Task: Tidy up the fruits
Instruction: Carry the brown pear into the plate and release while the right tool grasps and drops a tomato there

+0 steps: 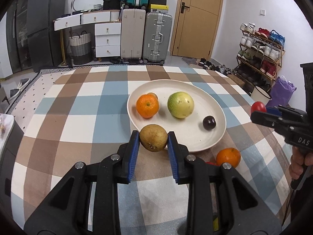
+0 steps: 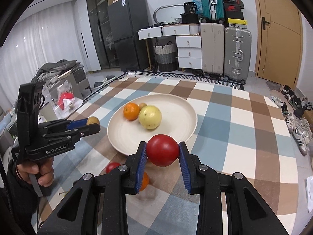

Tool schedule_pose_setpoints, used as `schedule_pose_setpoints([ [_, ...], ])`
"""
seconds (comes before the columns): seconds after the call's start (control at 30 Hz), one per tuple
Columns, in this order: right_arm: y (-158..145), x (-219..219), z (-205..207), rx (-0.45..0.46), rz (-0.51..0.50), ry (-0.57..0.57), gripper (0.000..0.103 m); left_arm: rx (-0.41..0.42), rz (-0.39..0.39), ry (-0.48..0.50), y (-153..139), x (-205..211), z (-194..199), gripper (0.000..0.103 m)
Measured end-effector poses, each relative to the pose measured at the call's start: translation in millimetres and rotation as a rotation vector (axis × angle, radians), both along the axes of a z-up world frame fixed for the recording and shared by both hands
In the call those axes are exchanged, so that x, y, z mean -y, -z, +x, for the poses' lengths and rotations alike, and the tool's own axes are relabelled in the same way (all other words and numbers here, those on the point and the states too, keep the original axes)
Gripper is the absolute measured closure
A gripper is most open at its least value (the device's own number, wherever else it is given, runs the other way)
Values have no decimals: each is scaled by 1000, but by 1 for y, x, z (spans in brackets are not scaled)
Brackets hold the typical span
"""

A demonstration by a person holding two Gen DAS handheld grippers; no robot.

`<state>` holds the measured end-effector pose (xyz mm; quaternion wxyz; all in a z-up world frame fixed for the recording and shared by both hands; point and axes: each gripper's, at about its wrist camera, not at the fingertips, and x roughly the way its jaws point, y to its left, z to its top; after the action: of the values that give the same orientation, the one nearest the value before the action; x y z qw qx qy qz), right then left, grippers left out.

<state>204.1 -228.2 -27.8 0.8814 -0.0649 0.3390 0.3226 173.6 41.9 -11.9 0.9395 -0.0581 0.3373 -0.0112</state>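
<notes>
- The left gripper point(image 1: 153, 140) pinches a brown pear point(image 1: 153, 140) at its pad tips, over the near rim of the plate point(image 1: 195, 137).
- The right gripper point(image 2: 162, 152) clamps a red tomato point(image 2: 162, 152) likewise, just short of the plate's edge.

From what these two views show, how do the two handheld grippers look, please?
Both are black plastic with blue ribbed pads and silver pivot bolts. The left gripper reads "GenRobot.AI" in white on its side; the right gripper shows "DAS". A bare hand in a dark sleeve grips a grey handle.
</notes>
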Motion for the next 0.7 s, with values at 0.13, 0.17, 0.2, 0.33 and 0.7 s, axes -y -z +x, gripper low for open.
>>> schedule_pose_setpoints([
  [0.13, -8, 1, 9, 11, -1, 19, 70, 19, 19, -20, -8, -1, 4, 77],
  [0.17, -10, 1, 11, 12, -3, 23, 70, 22, 23, -25, -9, -1, 6, 77],
  [0.2, -12, 1, 13, 14, -5, 28, 70, 26, 24, -28, -10, -1, 8, 77],
  [0.33, -18, -2, 22, 22, -2, 37, 70, 29, 22, -28, -13, 0, 17, 77],
  [0.7, -11, -18, 51, -3, -6, 49, 70, 58, 45, 2, -14, 14, 50, 77],
])
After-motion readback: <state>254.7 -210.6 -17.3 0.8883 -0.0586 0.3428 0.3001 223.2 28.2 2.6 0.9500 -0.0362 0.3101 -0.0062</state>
